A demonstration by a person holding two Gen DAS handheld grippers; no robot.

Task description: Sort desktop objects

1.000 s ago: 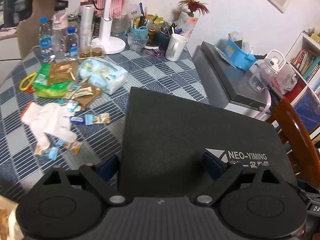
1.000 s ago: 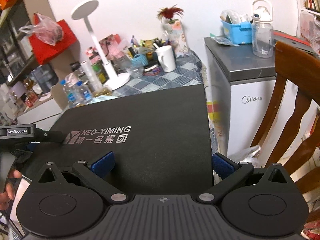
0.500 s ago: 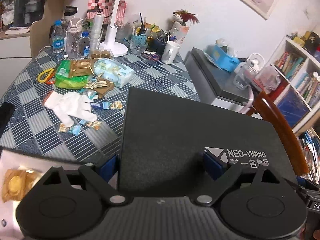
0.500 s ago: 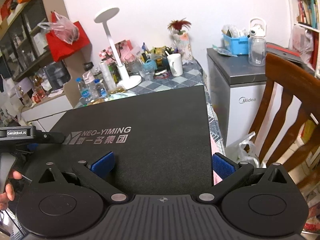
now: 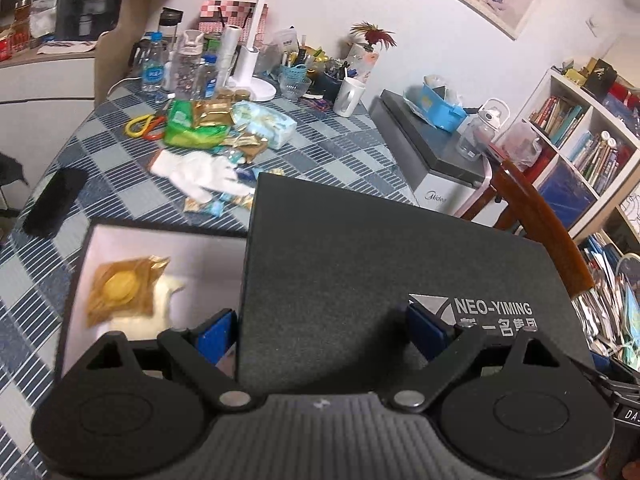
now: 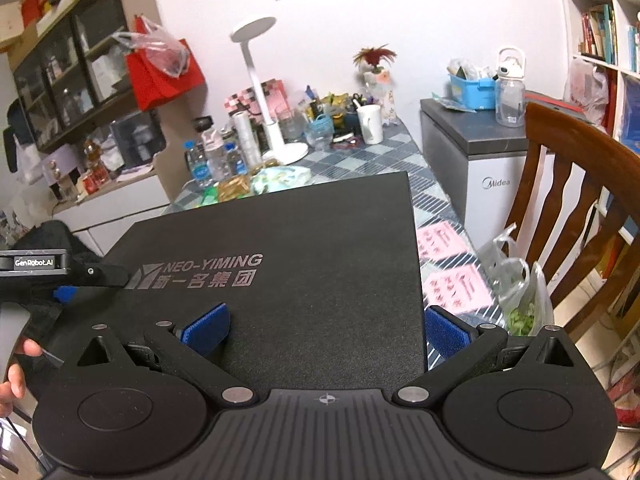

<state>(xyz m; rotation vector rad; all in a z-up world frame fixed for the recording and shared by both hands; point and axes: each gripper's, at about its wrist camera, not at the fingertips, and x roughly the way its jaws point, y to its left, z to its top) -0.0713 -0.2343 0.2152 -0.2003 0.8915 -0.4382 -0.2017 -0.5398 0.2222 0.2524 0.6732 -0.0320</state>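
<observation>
A black box lid (image 5: 380, 264) printed NEO-YIMING fills the left wrist view, and my left gripper (image 5: 320, 330) is shut on its near left part. In the right wrist view my right gripper (image 6: 324, 330) is shut on the near right part of the same lid (image 6: 304, 240). The lid hangs above the table. Below its left edge lies the box base (image 5: 192, 264) with a white inside, and a gold snack packet (image 5: 120, 286) rests in it. Part of the left gripper (image 6: 60, 268) and a hand (image 6: 12, 380) show at the left edge of the right wrist view.
On the checkered tablecloth (image 5: 332, 148) lie a white glove (image 5: 192, 170), small sweets, a green packet (image 5: 188, 124), a tissue pack (image 5: 264, 124) and a black object (image 5: 54, 200). Bottles, a lamp (image 5: 252, 76) and a mug (image 5: 348, 96) stand behind. A small fridge (image 6: 492, 168) and wooden chair (image 6: 576, 208) are right.
Both grippers have risen with the lid held between them. The box base with its white inside and gold packet has come into view below the lid's left edge.
</observation>
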